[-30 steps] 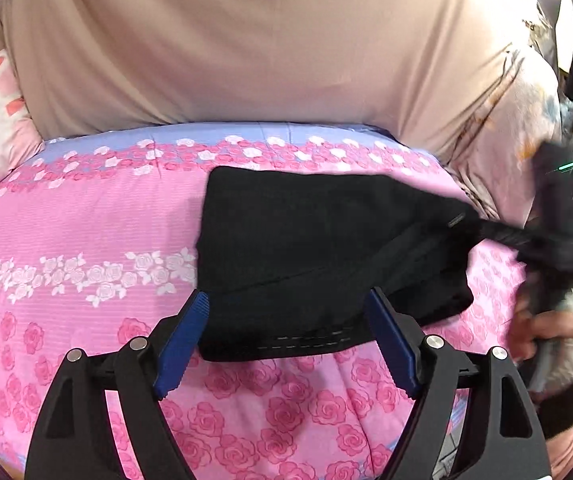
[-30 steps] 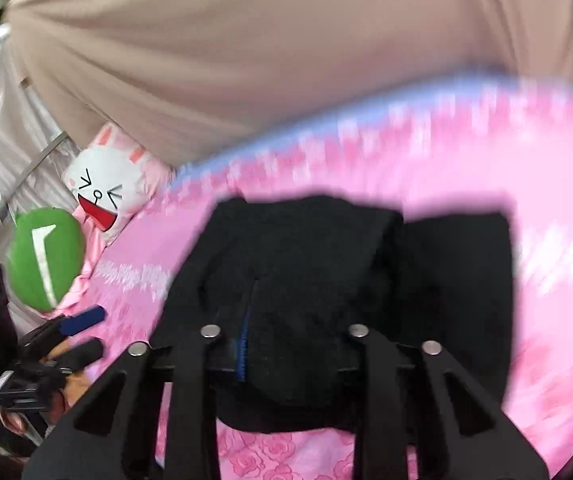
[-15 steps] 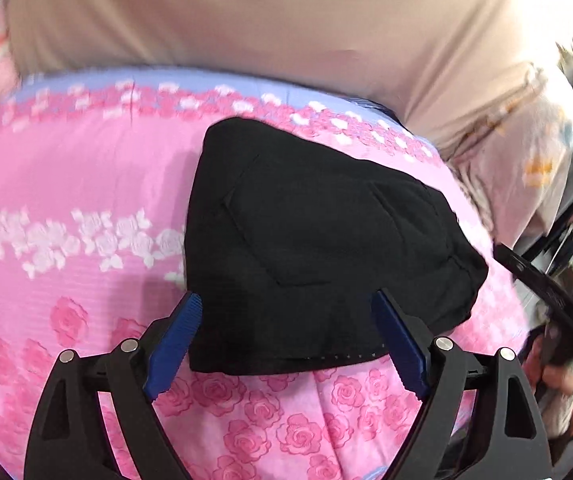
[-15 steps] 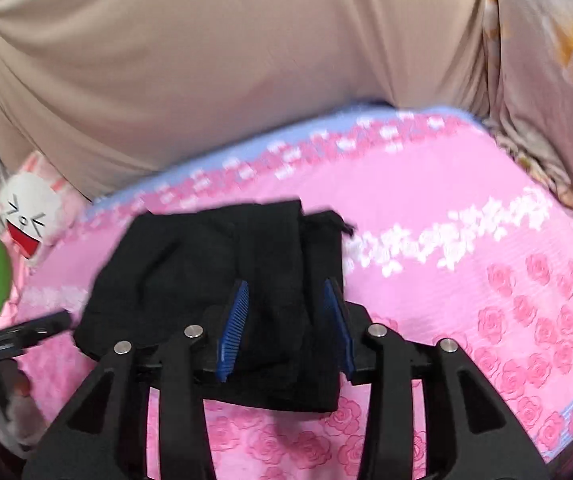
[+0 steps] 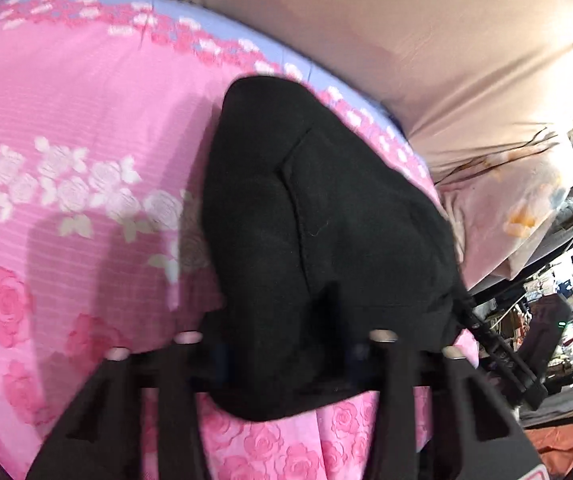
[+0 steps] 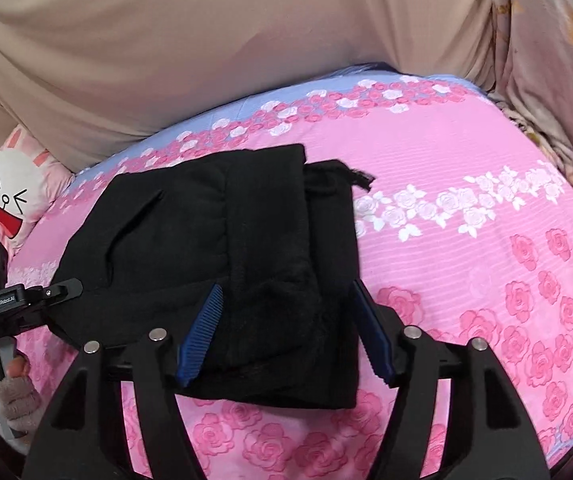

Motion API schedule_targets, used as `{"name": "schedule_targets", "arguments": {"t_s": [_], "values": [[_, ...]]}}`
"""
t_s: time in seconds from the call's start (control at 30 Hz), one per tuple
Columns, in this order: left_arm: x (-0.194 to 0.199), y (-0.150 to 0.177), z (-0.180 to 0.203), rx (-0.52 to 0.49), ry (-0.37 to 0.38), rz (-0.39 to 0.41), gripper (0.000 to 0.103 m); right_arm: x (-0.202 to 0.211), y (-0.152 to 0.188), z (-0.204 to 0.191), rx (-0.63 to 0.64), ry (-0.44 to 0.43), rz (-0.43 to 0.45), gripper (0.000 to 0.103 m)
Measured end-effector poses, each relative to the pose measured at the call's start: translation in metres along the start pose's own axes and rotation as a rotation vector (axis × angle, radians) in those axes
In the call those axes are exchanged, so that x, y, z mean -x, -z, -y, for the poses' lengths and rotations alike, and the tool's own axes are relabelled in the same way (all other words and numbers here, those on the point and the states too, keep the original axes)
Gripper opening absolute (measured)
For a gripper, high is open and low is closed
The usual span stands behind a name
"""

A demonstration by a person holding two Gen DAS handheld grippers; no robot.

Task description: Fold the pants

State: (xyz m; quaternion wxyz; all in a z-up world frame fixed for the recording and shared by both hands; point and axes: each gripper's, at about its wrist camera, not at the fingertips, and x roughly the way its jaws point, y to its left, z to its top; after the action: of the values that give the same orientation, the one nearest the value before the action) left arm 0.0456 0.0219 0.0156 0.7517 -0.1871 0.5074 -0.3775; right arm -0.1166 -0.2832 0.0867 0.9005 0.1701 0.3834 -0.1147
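Note:
The black pants (image 6: 222,248) lie folded into a thick bundle on the pink rose bedsheet (image 6: 466,264). In the left wrist view the pants (image 5: 326,220) fill the middle. My left gripper (image 5: 286,354) is low over their near edge, and the dark cloth hides its fingertips, so its opening does not show. In the right wrist view my right gripper (image 6: 286,332) is open, its blue fingers (image 6: 202,328) straddling the near right part of the bundle. A drawstring end (image 6: 360,176) sticks out at the far right corner.
A beige headboard cover (image 6: 226,40) rises behind the bed. A white bunny pillow (image 6: 10,200) lies at the far left, a floral pillow (image 5: 514,208) at the other end. Cluttered shelves (image 5: 558,320) stand beside the bed. My left gripper's body (image 6: 18,300) shows in the right wrist view.
My left gripper has pushed forward and down onto the pants' near edge, so its blue pads are now covered. My right gripper has opened wider and come closer over the bundle.

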Motion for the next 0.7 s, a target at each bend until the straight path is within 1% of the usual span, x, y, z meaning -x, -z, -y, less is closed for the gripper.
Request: {"name": "schedule_targets", "arguments": {"t_s": [0.07, 0.1, 0.17, 0.2, 0.23, 0.27, 0.3, 0.33, 0.4, 0.43, 0.47, 0.5, 0.53, 0.57, 0.6, 0.67, 0.7], "values": [[0.017, 0.002, 0.0, -0.001, 0.025, 0.008, 0.018, 0.001, 0.003, -0.007, 0.008, -0.03, -0.005, 0.065], [0.024, 0.003, 0.0, -0.008, 0.015, 0.015, 0.017, 0.004, 0.005, -0.014, 0.027, -0.027, 0.003, 0.065], [0.037, 0.008, -0.001, -0.026, -0.012, 0.022, 0.016, 0.015, 0.005, -0.018, 0.028, -0.047, 0.034, 0.065], [0.04, 0.01, -0.003, -0.039, -0.046, 0.024, 0.016, 0.019, 0.004, -0.015, 0.018, -0.047, 0.049, 0.064], [0.047, 0.013, -0.003, -0.065, -0.133, 0.057, 0.015, 0.021, 0.002, -0.012, 0.011, -0.042, 0.056, 0.064], [0.054, 0.015, 0.0, -0.089, -0.19, 0.089, 0.013, 0.024, 0.0, -0.007, 0.003, -0.029, 0.062, 0.064], [0.064, 0.017, 0.008, -0.132, -0.216, 0.117, 0.013, 0.024, -0.003, -0.002, -0.007, -0.025, 0.057, 0.065], [0.071, 0.018, 0.017, -0.164, -0.205, 0.129, 0.018, 0.022, -0.005, 0.002, -0.015, -0.029, 0.044, 0.065], [0.078, 0.018, 0.037, -0.225, -0.187, 0.141, 0.042, 0.019, -0.008, 0.002, -0.007, -0.041, 0.03, 0.064], [0.08, 0.021, 0.058, -0.288, -0.19, 0.163, 0.06, 0.017, -0.008, -0.001, 0.013, -0.05, 0.025, 0.062], [0.08, 0.023, 0.071, -0.323, -0.193, 0.173, 0.073, 0.014, -0.009, -0.005, 0.04, -0.059, 0.013, 0.047], [0.076, 0.025, 0.087, -0.372, -0.196, 0.18, 0.075, 0.012, -0.008, -0.008, 0.053, -0.05, 0.002, 0.029], [0.068, 0.029, 0.108, -0.436, -0.198, 0.174, 0.075, 0.01, -0.009, -0.012, 0.077, -0.022, -0.005, 0.019], [0.063, 0.032, 0.119, -0.472, -0.197, 0.166, 0.077, 0.012, -0.011, -0.014, 0.099, -0.02, -0.002, 0.014], [0.054, 0.035, 0.133, -0.509, -0.197, 0.155, 0.078, 0.015, -0.013, -0.015, 0.108, -0.036, -0.001, 0.011], [0.028, 0.047, 0.164, -0.599, -0.191, 0.12, 0.087, 0.025, -0.021, -0.02, 0.126, -0.084, 0.013, 0.01], [0.014, 0.053, 0.175, -0.64, -0.194, 0.104, 0.087, 0.029, -0.025, -0.022, 0.135, -0.101, 0.021, 0.01]]}}
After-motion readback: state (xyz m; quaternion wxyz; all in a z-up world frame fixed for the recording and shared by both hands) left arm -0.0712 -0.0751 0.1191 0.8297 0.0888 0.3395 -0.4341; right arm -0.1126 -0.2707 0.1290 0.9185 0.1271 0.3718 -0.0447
